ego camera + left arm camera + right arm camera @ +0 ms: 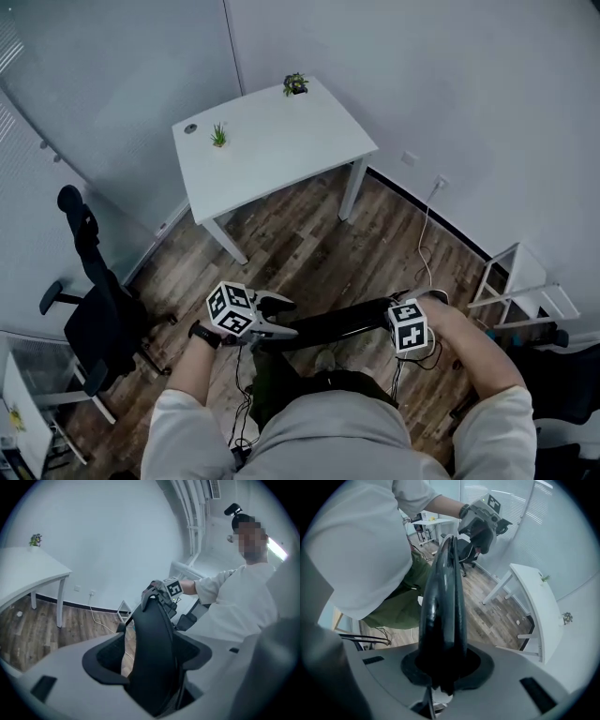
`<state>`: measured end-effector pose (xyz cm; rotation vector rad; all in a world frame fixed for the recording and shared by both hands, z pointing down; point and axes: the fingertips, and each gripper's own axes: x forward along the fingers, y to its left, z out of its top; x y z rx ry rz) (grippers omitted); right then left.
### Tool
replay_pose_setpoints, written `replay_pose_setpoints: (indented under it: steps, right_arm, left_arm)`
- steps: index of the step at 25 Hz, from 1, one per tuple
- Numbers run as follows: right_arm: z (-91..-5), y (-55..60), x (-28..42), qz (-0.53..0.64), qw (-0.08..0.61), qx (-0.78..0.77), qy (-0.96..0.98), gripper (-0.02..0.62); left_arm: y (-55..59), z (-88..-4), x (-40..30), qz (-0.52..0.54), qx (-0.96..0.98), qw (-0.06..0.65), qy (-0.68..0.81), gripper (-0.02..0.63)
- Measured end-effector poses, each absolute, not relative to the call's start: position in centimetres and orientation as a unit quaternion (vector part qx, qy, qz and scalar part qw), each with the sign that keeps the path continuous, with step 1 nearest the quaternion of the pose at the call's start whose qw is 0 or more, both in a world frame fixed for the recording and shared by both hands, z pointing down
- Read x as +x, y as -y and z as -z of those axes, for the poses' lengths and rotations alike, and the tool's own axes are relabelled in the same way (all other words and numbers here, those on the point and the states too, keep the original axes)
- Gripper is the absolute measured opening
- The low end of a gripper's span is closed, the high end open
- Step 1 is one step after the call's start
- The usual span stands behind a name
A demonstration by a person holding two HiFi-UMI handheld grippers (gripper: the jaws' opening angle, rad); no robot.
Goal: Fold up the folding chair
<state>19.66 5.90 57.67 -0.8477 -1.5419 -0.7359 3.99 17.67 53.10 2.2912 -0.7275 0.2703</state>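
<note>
The black folding chair (337, 323) is folded flat and hangs edge-up between my two hands, above the wood floor. My left gripper (281, 317) stands at its left end. In the left gripper view the chair's panel (152, 653) runs between the jaws of the left gripper (150, 659). Floor shows between the chair and the left pad, so the pads do not press on it. My right gripper (405, 328) points straight down at the chair's right end. In the right gripper view the right gripper (445, 667) is shut on the chair's stacked edge (440, 616).
A white table (272, 141) with two small plants (218, 136) stands ahead by the wall. A black office chair (94, 300) is at the left. A white metal rack (520, 281) is at the right. A cable (427, 234) runs across the floor to a wall socket.
</note>
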Motion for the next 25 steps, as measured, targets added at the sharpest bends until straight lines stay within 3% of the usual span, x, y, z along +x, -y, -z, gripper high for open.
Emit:
replay_pose_setpoints:
  steps: [11, 19, 23, 25]
  right_arm:
    - [-58.2, -4.6, 19.3, 0.312, 0.581, -0.37, 0.654, 0.071]
    - [-58.2, -3.9, 19.0, 0.321, 0.576, -0.378, 0.65, 0.069]
    - [-58.4, -3.4, 19.1, 0.319, 0.577, -0.378, 0.65, 0.069]
    - [-58.6, -2.8, 19.2, 0.313, 0.581, -0.376, 0.651, 0.069]
  left_arm:
    - [-18.9, -53.1, 7.1, -0.257, 0.862, 0.317, 0.301, 0.344]
    - [-17.9, -59.1, 8.2, -0.429, 0.792, 0.307, 0.307, 0.35]
    - [-17.6, -59.6, 9.0, -0.454, 0.782, 0.311, 0.292, 0.301]
    - [-17.5, -59.8, 9.1, -0.46, 0.773, 0.316, 0.302, 0.211]
